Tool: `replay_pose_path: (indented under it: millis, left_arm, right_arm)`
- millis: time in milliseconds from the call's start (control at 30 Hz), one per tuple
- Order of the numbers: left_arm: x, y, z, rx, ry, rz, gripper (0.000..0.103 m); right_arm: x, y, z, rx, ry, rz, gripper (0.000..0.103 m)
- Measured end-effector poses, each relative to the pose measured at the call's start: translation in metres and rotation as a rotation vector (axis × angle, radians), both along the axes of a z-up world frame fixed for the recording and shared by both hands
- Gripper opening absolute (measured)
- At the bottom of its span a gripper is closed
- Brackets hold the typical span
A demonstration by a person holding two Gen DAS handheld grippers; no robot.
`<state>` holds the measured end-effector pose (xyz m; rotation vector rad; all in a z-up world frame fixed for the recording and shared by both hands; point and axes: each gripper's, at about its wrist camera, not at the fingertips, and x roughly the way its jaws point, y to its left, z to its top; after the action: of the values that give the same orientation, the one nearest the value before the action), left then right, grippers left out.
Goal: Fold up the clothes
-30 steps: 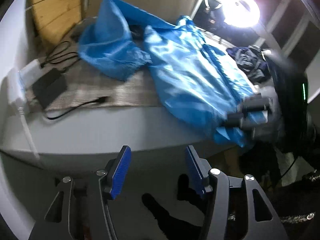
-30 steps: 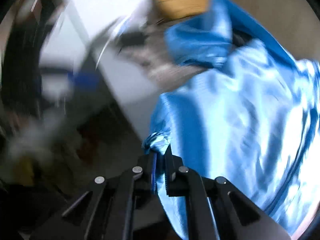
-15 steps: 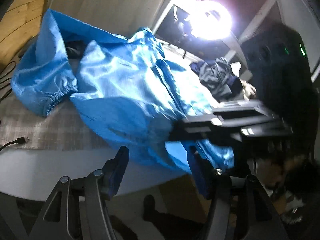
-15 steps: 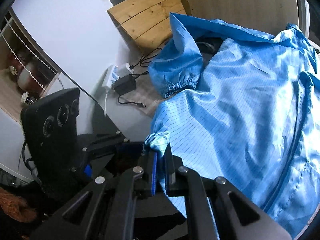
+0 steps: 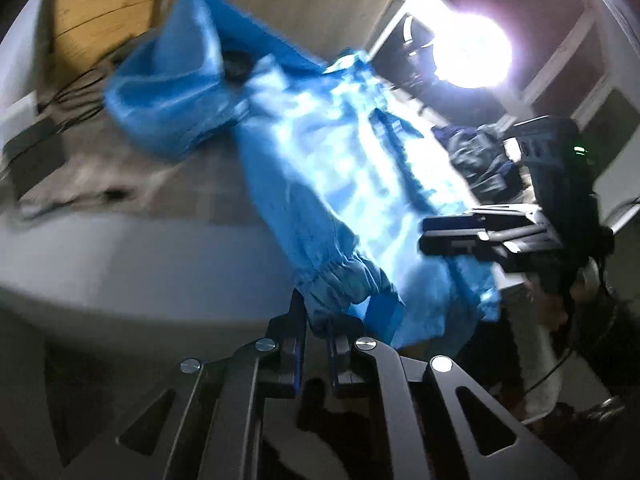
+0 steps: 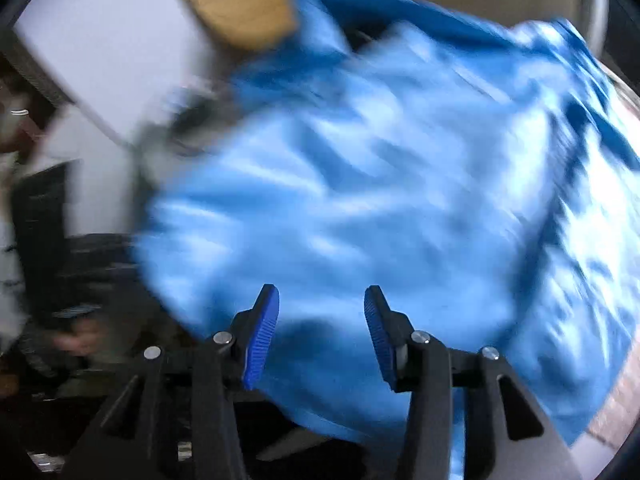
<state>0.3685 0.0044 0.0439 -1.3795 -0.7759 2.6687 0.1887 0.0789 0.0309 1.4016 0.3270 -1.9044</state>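
A shiny blue garment [image 5: 340,160] lies spread over the table, one sleeve bunched at the far left. My left gripper [image 5: 316,320] is shut on the elastic cuff [image 5: 340,276] of a sleeve at the table's near edge. My right gripper [image 6: 320,312] is open just above the blue garment [image 6: 380,184], its blue pads apart with nothing between them; it also shows in the left wrist view [image 5: 480,236] at the right of the cloth. Both views are motion-blurred.
A grey checked cloth [image 5: 168,192] covers the white table [image 5: 120,272]. A black adapter with cables [image 5: 36,152] lies at the far left. A dark clothes pile [image 5: 476,156] sits at the back right, under a bright lamp [image 5: 472,56]. A wooden panel [image 6: 240,4] stands behind.
My right gripper has let go of the garment's corner and opened. My left gripper has moved in and shut on the sleeve cuff.
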Motion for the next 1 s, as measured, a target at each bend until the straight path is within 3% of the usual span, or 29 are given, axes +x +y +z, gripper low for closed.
replay_pose_path:
  millis: [100,167,233,300,367,500,600,700,733,800,900,1000]
  left_arm:
    - [0.011,-0.011,-0.016,0.01,-0.089,0.007,0.008]
    - [0.017,-0.023,-0.013,-0.011,-0.112,0.016,0.019]
    - [0.014,-0.039,0.007,-0.08,-0.068,0.027,0.043]
    - [0.011,-0.055,0.027,-0.149,-0.025,0.038,0.055]
    - [-0.019,-0.066,0.043,-0.242,0.02,0.017,0.056]
    - [-0.09,-0.071,0.038,-0.368,0.03,-0.067,0.059]
    - [-0.127,-0.069,0.014,-0.436,-0.033,-0.15,0.059]
    - [-0.161,-0.066,-0.012,-0.501,-0.105,-0.236,0.06]
    - [-0.167,-0.068,-0.015,-0.5,-0.105,-0.251,0.059]
    - [-0.173,-0.078,-0.014,-0.47,-0.095,-0.252,0.015]
    - [-0.178,-0.094,0.009,-0.413,-0.088,-0.225,0.012]
    - [-0.155,-0.087,0.071,-0.36,0.052,-0.221,0.012]
  right_arm:
    - [0.003,0.007,-0.028,0.138,-0.013,0.026,0.044]
    - [0.007,0.012,-0.028,0.172,-0.005,0.048,0.044]
    - [0.004,0.019,-0.025,0.221,0.026,0.034,0.044]
    - [-0.003,0.032,-0.024,0.233,-0.003,-0.004,0.044]
    - [-0.011,0.046,-0.024,0.244,-0.035,-0.043,0.044]
    - [-0.016,0.062,-0.009,0.161,-0.056,-0.117,0.044]
    - [-0.014,0.069,0.01,0.061,-0.065,-0.154,0.044]
    - [-0.012,0.074,0.026,0.022,-0.036,-0.177,0.044]
    - [-0.013,0.075,0.031,0.006,-0.033,-0.189,0.044]
    - [-0.014,0.08,0.035,-0.022,-0.034,-0.213,0.044]
    - [-0.021,0.09,0.035,-0.036,-0.033,-0.249,0.044]
    - [-0.039,0.094,0.035,-0.023,-0.029,-0.282,0.044]
